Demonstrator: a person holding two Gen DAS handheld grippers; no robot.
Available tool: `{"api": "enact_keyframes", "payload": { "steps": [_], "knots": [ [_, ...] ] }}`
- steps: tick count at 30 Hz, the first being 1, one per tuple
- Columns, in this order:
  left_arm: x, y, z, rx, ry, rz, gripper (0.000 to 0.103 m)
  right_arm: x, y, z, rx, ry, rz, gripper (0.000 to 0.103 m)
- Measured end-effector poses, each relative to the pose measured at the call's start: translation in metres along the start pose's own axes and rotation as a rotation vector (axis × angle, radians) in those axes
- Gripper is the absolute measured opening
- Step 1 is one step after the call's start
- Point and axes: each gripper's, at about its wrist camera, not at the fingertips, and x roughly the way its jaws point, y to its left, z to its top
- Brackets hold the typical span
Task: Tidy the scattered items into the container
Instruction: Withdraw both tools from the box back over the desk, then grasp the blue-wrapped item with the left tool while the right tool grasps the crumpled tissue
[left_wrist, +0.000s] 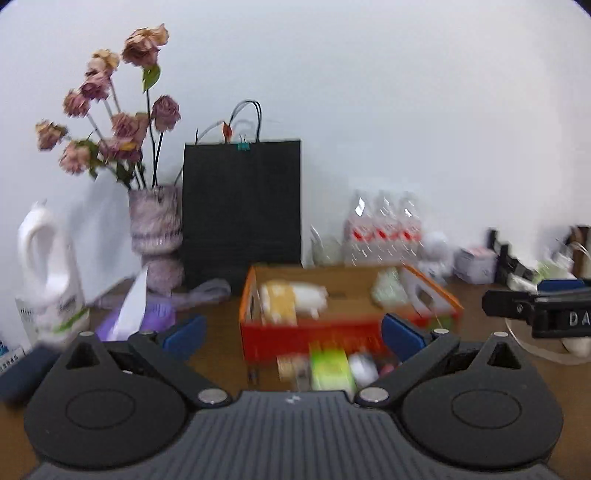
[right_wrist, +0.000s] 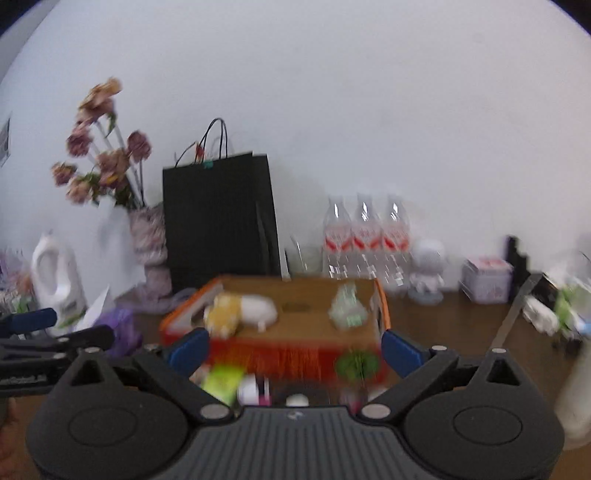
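Before orange box (right_wrist: 280, 354): right hand-held gripper (right_wrist: 293, 345) level-ish, jaws spread, empty.

Black paper bag (left_wrist: 242, 206), dried roses in vase (left_wrist: 155, 221), water bottles (right_wrist: 365, 240)

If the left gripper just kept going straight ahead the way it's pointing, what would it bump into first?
Probably the small items lying in front of the orange box, then the box's front wall. The left gripper is open and empty; blur leaves depth uncertain.
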Motion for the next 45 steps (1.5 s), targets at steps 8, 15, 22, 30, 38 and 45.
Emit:
{"api": "enact_keyframes", "payload": {
  "steps": [8,15,22,30,38,45],
  "knots": [
    [-0.095,-0.003,-0.076,0.082,0.038,-0.030,0.103,-0.099,0.015,-0.096,0.015,0.019,-0.041,0.101],
    [-0.139,0.014,-0.090,-0.001,0.017,0.028,0.103,-0.147,0.020,-0.123,-0.010,0.003,-0.051,0.103],
    [-0.151,0.029,-0.103,-0.030,0.054,0.064,0.103,-0.169,0.020,-0.135,-0.059,-0.060,-0.094,0.103],
    [-0.124,0.016,-0.099,-0.001,0.094,-0.001,0.103,-0.133,0.019,-0.136,0.018,0.038,-0.002,0.101],
    [-0.026,0.000,-0.055,0.047,0.163,-0.124,0.087,-0.062,0.035,-0.098,-0.021,0.069,-0.021,0.094],
    [0.080,-0.007,-0.039,-0.005,0.327,-0.197,0.068,0.007,0.033,-0.087,-0.012,0.160,-0.015,0.079]
  ]
}}
